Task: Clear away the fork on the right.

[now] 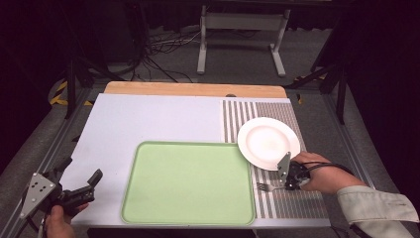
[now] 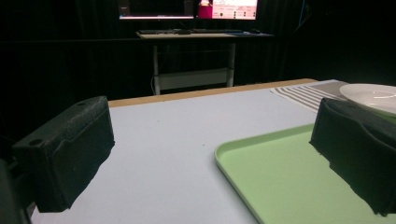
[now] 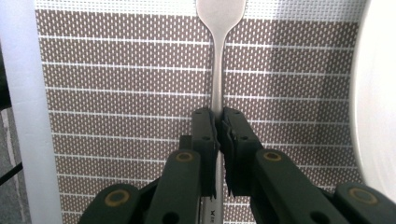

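Striped placemat (image 1: pixel 285 198) covers the table's right side, beside the green tray (image 1: pixel 188 183). On it the fork (image 3: pixel 218 60) lies, handle clamped in the right gripper (image 3: pixel 218 135), tines toward twelve o'clock along the jaws. Left gripper (image 2: pixel 205 154) idles, jaws apart.

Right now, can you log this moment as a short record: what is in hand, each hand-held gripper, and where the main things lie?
work in hand: picking up a fork from the striped placemat
right hand-held gripper: jaws shut on the fork's handle
left hand-held gripper: open, holding nothing, at the table's near left corner
fork position: lying flat on the placemat, near side of the plate
plate: white, on the placemat, right of the tray
tray: green, nothing on it
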